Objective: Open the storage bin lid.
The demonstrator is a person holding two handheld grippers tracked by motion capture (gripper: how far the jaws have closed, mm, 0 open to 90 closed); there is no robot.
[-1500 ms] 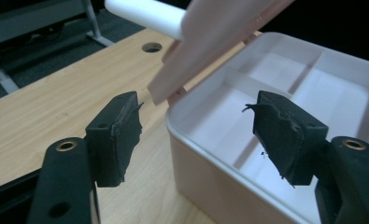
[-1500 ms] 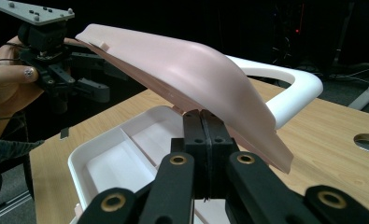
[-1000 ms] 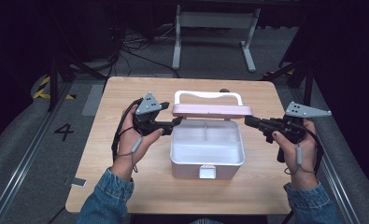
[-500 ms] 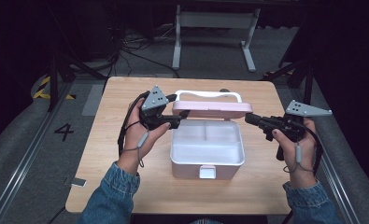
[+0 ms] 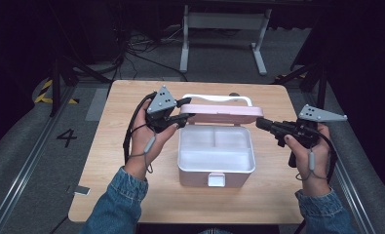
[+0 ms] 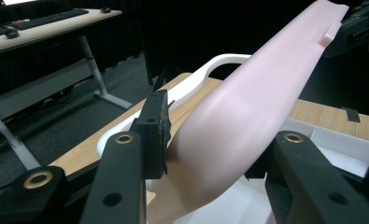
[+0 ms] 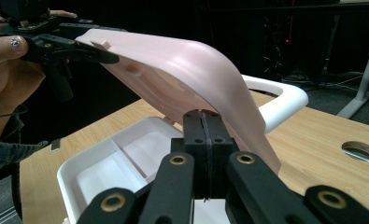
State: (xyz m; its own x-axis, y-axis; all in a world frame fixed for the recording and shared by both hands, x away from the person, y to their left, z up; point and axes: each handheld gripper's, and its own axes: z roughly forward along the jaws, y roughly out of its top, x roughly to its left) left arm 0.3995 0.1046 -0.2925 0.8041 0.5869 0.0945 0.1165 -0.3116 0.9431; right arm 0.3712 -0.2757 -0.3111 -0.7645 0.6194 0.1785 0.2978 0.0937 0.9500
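A white box [image 5: 195, 175] with two inner compartments stands open at the table's middle. Its pink lid [image 5: 221, 113] is raised at the back, with a white carry handle [image 5: 214, 97] behind it. My left gripper [image 5: 184, 111] is at the lid's left end. Its jaws have just been closing, and in the left gripper view the lid [image 6: 247, 102] sits between them with the pads against it. My right gripper [image 5: 259, 123] is shut, jaws pressed together with nothing between, its tip at the lid's right end [image 7: 173, 70]. The right gripper view also catches the left gripper [image 7: 93, 51] at the far end.
The wooden table [image 5: 131, 195] has a round hole [image 7: 359, 150] near its back right corner. A small dark tag [image 5: 81, 190] lies at the front left edge. A white desk frame [image 5: 224, 29] stands on the floor beyond the table.
My left gripper shifted up to the lid's left end and its jaws narrowed onto the lid. The right gripper and the box have stayed put.
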